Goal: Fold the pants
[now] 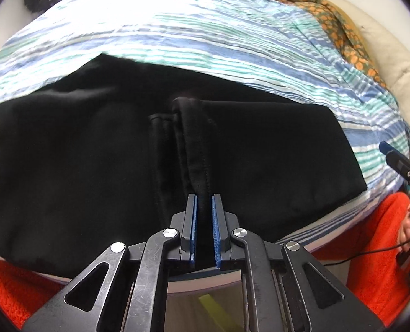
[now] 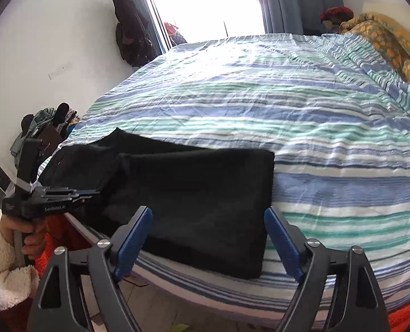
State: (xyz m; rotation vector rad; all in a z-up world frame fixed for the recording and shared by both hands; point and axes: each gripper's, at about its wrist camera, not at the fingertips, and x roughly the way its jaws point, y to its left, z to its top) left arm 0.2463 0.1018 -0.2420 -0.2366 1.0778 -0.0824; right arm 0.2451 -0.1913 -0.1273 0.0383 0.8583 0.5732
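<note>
Left gripper (image 1: 204, 197) clamped on stitched hem ridge of black pants (image 1: 94, 152), near bed edge; pants lie folded on striped bedspread (image 1: 205, 36); right gripper (image 2: 208, 215) jaws apart, blue pads straddling pants' near right corner, not pressing it; floral blanket (image 2: 384, 36) far right

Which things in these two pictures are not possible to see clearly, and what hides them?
- Left wrist view: the black pants are cut off at the left edge; the left gripper covers their near hem.
- Left wrist view: the right gripper is cut off by the right edge.
- Right wrist view: the window is overexposed.
</note>
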